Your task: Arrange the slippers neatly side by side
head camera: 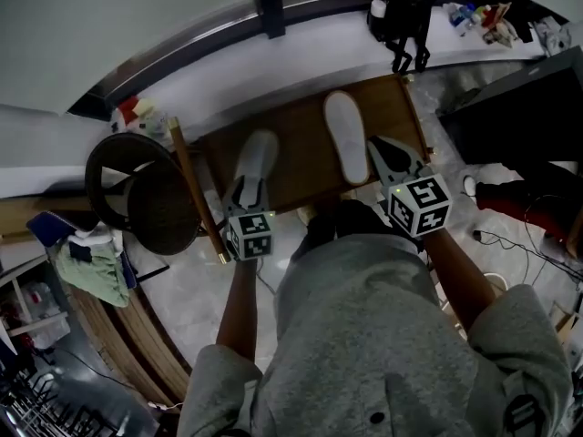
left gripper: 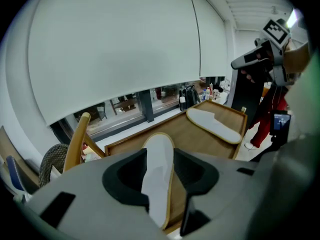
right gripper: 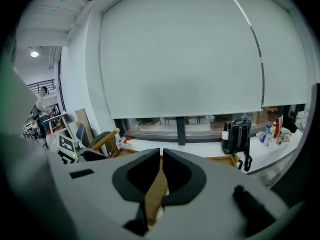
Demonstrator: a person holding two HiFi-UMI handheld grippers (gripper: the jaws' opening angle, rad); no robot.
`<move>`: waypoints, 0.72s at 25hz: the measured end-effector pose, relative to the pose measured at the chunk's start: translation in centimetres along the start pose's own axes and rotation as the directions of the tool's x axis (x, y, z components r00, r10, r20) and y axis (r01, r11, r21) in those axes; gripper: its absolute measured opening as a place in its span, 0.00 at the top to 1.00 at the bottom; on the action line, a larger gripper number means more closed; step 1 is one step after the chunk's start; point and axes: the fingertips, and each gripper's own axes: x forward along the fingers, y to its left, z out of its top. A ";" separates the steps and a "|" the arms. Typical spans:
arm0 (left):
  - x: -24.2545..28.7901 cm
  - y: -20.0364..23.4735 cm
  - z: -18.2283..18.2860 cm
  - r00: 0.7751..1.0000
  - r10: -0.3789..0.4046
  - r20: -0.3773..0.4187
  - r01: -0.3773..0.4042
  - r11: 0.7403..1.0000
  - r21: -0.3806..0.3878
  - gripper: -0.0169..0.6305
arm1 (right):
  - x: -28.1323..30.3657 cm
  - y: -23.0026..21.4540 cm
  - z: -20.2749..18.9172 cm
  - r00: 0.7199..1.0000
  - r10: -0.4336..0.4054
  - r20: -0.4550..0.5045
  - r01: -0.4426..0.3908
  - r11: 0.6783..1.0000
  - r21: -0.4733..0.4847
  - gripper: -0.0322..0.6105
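- We are holding the left gripper's (left gripper: 160, 155) jaws spread astride the near slipper (left gripper: 159, 176) at the desk's (head camera: 301, 167) front.
- Our right gripper's (right gripper: 161, 156) jaws are pressing together, empty.
- The second slipper (head camera: 346, 135) is lying mid-desk; both look light and floppy, so pinch the sole's rim.

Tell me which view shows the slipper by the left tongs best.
Left gripper view: the left slipper fills the middle, lying lengthwise between the parted jaws of the left tongs. Head view shows it small on the wooden table, near end hidden by the tongs. Right gripper view misses it.
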 end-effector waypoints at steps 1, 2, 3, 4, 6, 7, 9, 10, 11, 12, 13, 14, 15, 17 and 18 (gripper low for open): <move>0.4 -0.1 -0.4 1.000 -0.005 -0.011 0.005 1.000 0.009 0.71 | -0.1 0.1 -0.1 1.000 -0.003 -0.004 0.003 1.000 -0.001 0.89; 0.8 -0.2 -0.8 1.000 -0.010 -0.022 0.010 1.000 0.022 0.71 | -0.2 0.1 -0.3 1.000 -0.007 -0.007 0.007 1.000 -0.003 0.89; 1.3 -0.3 -1.2 0.999 -0.014 -0.034 0.015 0.999 0.040 0.70 | -0.3 0.2 -0.4 1.000 -0.011 -0.011 0.011 1.000 -0.005 0.89; 1.8 -0.5 -1.7 0.999 -0.014 -0.045 0.017 0.998 0.064 0.70 | -0.5 0.1 -0.6 1.000 -0.016 -0.013 0.016 1.000 -0.007 0.89; 2.8 -0.6 -2.3 0.998 -0.010 -0.062 0.017 0.993 0.113 0.69 | -0.7 0.1 -0.8 1.000 -0.027 -0.016 0.027 1.000 -0.008 0.89; 3.3 -0.6 -2.6 0.997 -0.008 -0.070 0.017 0.991 0.130 0.69 | -0.7 0.1 -1.0 0.999 -0.032 -0.018 0.032 0.999 -0.007 0.89; 4.1 -0.4 -3.1 0.996 -0.010 -0.088 0.022 0.990 0.141 0.69 | -0.9 0.1 -1.2 0.999 -0.039 -0.028 0.039 0.999 -0.006 0.89; 4.5 -0.3 -3.2 0.995 -0.010 -0.094 0.023 0.990 0.140 0.69 | -1.0 0.1 -1.3 0.998 -0.043 -0.035 0.042 0.999 -0.006 0.89; 4.8 -0.2 -3.3 0.995 -0.009 -0.099 0.022 0.990 0.137 0.69 | -1.1 0.0 -1.5 0.998 -0.046 -0.042 0.045 0.999 -0.006 0.89; 5.1 -0.1 -3.4 0.995 -0.007 -0.103 0.021 0.991 0.134 0.69 | -1.1 0.0 -1.7 0.998 -0.049 -0.048 0.049 0.999 -0.007 0.89; 5.3 0.0 -3.5 0.994 -0.007 -0.108 0.021 0.991 0.133 0.69 | -1.2 -0.1 -1.9 0.997 -0.052 -0.052 0.052 0.999 -0.006 0.89; 5.4 0.1 -3.6 0.994 -0.007 -0.112 0.022 0.991 0.133 0.70 | -1.2 -0.1 -2.0 0.997 -0.055 -0.053 0.055 0.998 -0.003 0.89; 5.6 0.2 -3.8 0.993 -0.007 -0.117 0.023 0.991 0.135 0.70 | -1.3 0.0 -2.2 0.997 -0.056 -0.054 0.056 0.998 0.001 0.89; 5.9 0.2 -4.1 0.992 -0.008 -0.127 0.026 0.990 0.137 0.70 | -1.2 0.2 -2.3 0.997 -0.053 -0.055 0.053 0.999 0.006 0.89; 6.1 0.2 -4.3 0.991 -0.010 -0.132 0.028 0.990 0.137 0.70 | -1.2 0.4 -2.4 0.997 -0.051 -0.056 0.051 0.999 0.004 0.89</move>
